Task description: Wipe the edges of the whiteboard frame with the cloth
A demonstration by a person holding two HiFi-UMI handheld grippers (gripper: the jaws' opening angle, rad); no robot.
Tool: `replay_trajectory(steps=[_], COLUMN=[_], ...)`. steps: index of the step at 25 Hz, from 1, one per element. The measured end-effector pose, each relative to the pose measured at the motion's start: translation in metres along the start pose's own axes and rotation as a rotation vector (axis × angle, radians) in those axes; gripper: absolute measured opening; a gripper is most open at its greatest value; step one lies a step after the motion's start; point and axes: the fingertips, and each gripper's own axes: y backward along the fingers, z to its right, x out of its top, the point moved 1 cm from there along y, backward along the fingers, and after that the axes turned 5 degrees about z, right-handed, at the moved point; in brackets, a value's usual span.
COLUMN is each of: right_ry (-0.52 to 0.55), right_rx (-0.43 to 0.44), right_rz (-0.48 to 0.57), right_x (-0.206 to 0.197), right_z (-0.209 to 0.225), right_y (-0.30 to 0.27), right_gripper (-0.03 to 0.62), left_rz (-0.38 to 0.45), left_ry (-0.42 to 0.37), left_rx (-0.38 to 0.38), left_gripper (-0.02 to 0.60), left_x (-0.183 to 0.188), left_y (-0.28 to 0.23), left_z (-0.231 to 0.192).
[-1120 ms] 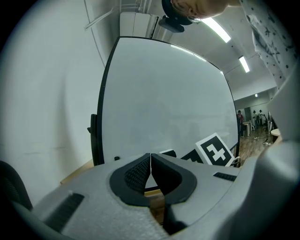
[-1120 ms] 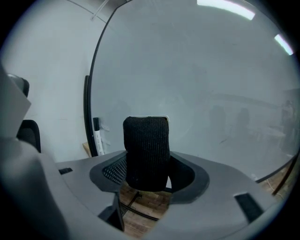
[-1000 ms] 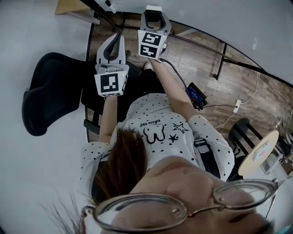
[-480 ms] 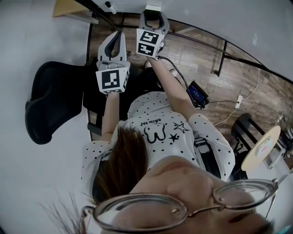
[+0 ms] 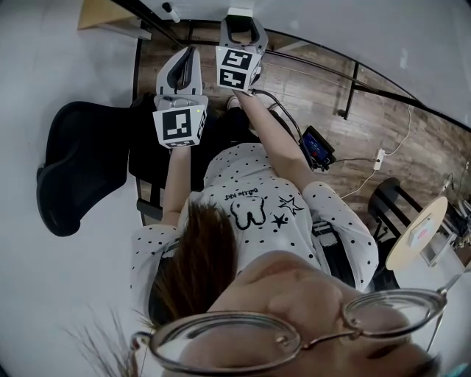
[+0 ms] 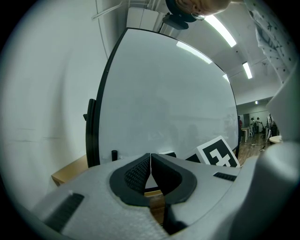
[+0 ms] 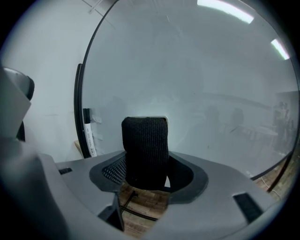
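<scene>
**Cloth held in right gripper, both grippers raised at the board**

The right gripper (image 7: 145, 161) is clamped on the dark knitted cloth (image 7: 144, 145), which stands upright before the whiteboard (image 7: 187, 84). The cloth sits near the black frame (image 7: 78, 108); contact with the board cannot be judged. The left gripper (image 6: 150, 168) has its fingers pressed together with nothing between them, and it faces the board beside the frame's left edge.

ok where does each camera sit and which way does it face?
Head view: on the person's head, looking steeply down; shows hair, shirt, left hand-held gripper, right hand-held gripper.
Left gripper view: on the left one, facing the whiteboard; its shut jaws show.
Right gripper view: on the right one, facing the whiteboard; jaws hold the cloth.
Both gripper views share the whiteboard.
</scene>
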Motion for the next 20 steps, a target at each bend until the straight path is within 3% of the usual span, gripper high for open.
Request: replay_trajectory(steps=[8,20], right_ry=[0.0,-0.018], right_rx=[0.005,0.04], right_rz=[0.001,0.012], right_x=[0.0,0.003], right_z=[0.011,0.028], right_y=[0.005,0.013], right_gripper=[0.24,0.239], left_rz=[-0.01,0.006], left_ry=[-0.008,-0.016], left_rx=[-0.007,-0.027], left_gripper=[0.02,0.02], left_x=[-0.013,-0.004], left_y=[-0.009,-0.014], left_z=[0.01,0.031])
